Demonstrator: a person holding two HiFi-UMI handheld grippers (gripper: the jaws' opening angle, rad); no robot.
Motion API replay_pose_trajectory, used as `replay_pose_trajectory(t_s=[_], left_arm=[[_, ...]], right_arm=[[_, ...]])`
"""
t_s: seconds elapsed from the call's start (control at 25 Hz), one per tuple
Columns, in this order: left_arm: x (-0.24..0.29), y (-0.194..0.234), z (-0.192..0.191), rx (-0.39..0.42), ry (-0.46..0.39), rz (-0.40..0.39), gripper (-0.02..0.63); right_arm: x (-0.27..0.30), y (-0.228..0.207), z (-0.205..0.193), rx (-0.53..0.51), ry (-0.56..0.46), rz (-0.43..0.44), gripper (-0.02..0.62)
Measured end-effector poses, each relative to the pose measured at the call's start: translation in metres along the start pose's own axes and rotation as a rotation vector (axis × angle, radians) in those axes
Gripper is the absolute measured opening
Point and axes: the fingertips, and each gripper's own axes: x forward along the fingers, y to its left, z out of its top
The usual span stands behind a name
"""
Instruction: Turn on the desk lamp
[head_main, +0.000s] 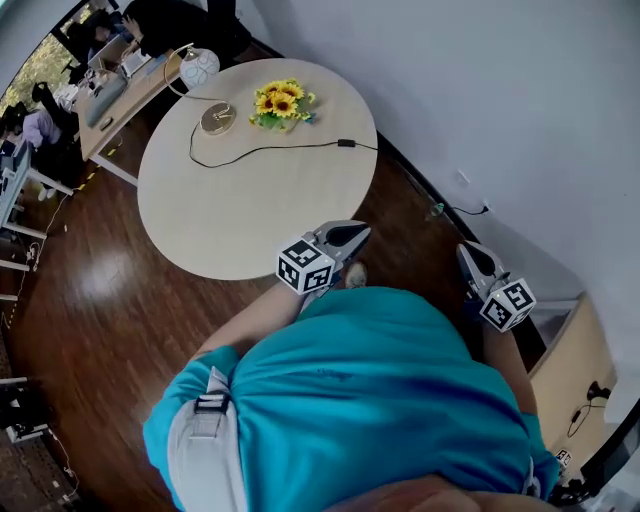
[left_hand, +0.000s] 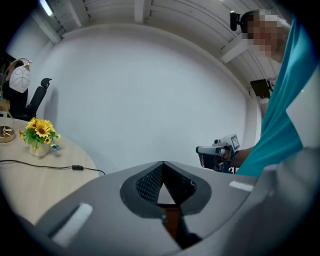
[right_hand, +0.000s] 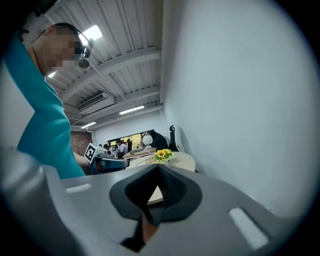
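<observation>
— "At the far edge of the round table (head_main: 200, 215), from above, we see the desk lamp (head_main: 200, 68) beside sunflowers (head_main: 280, 103)."

— "Our left gripper (head_main: 351, 237) and right gripper (head_main: 473, 256) hang near us, well apart from it. Left gripper view: jaws pressed together, empty. Right gripper view: likewise."

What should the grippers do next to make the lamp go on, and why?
Probably move the left gripper out over the table toward the lamp. Both it and the right gripper are shut, empty and near the body, while the lamp stands at the table's far edge.
</observation>
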Motion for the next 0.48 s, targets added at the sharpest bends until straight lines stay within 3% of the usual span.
replay_pose_trajectory(t_s=[0.2, 0.36, 0.48], left_arm=[[0.023, 0.102, 0.002, -0.029, -0.050, 0.034, 0.020], [0.035, 0.157, 0.011, -0.052, -0.067, 0.027, 0.020], [0.036, 0.189, 0.010, -0.088, -0.096, 0.075, 0.020]], right_arm=[[0.094, -0.048, 0.003, -0.058, 0.108, 0.036, 0.002], [0.162, -0.089, 0.021, -0.056, 0.120, 0.056, 0.002], [0.208, -0.102, 0.013, -0.053, 0.160, 0.137, 0.002]])
